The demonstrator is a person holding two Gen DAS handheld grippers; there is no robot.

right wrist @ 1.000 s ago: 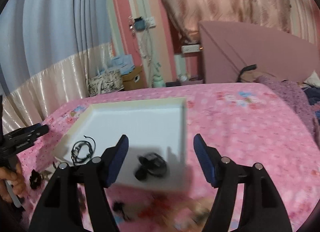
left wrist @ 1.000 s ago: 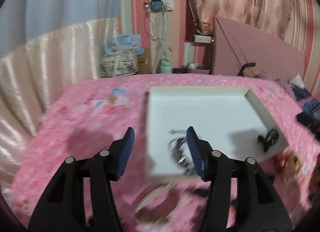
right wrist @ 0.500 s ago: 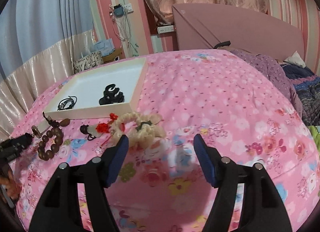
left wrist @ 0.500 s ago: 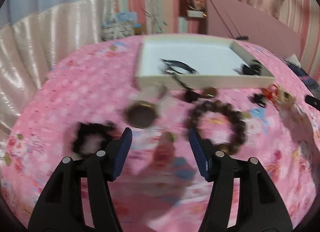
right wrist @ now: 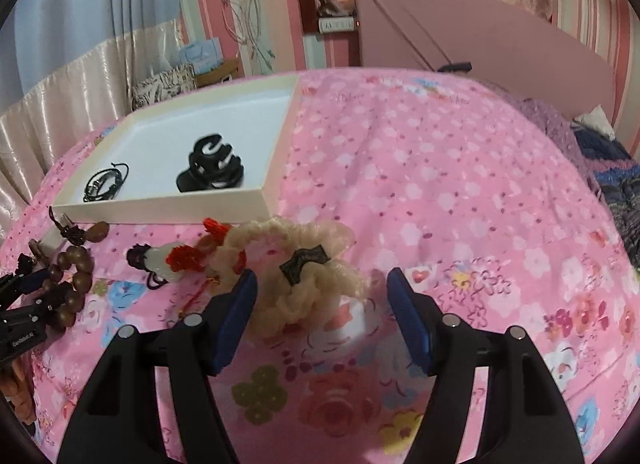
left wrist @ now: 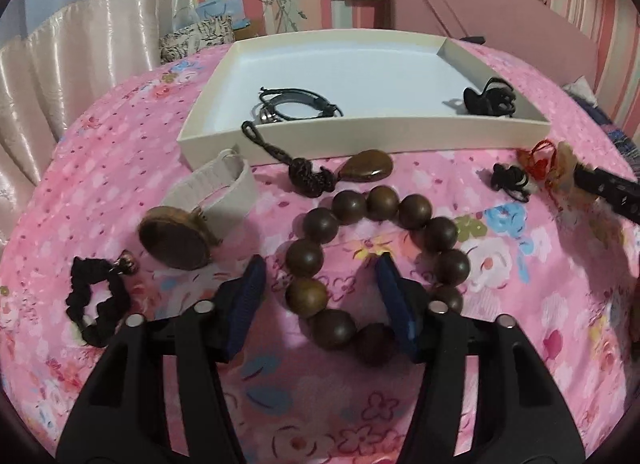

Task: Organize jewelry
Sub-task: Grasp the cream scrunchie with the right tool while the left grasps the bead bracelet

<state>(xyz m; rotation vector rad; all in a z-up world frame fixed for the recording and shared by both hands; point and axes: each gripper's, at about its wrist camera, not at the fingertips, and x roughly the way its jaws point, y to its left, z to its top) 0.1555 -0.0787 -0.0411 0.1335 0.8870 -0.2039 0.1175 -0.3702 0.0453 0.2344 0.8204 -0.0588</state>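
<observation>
Left wrist view: left gripper [left wrist: 320,290] wide open over wooden bead bracelet [left wrist: 374,260] on bedspread, short of tray [left wrist: 400,134]. Beads hard, rolly, probably hefty; pinch string between two. Right gripper [right wrist: 322,304] open too.

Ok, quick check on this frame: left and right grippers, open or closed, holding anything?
Left gripper: open, empty, hovering over the wooden bead bracelet.
Right gripper: open, empty, just short of the cream scrunchie.

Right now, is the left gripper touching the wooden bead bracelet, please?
Cannot tell: in the left wrist view the left gripper straddles the wooden bead bracelet, open, but contact is unclear.
</observation>
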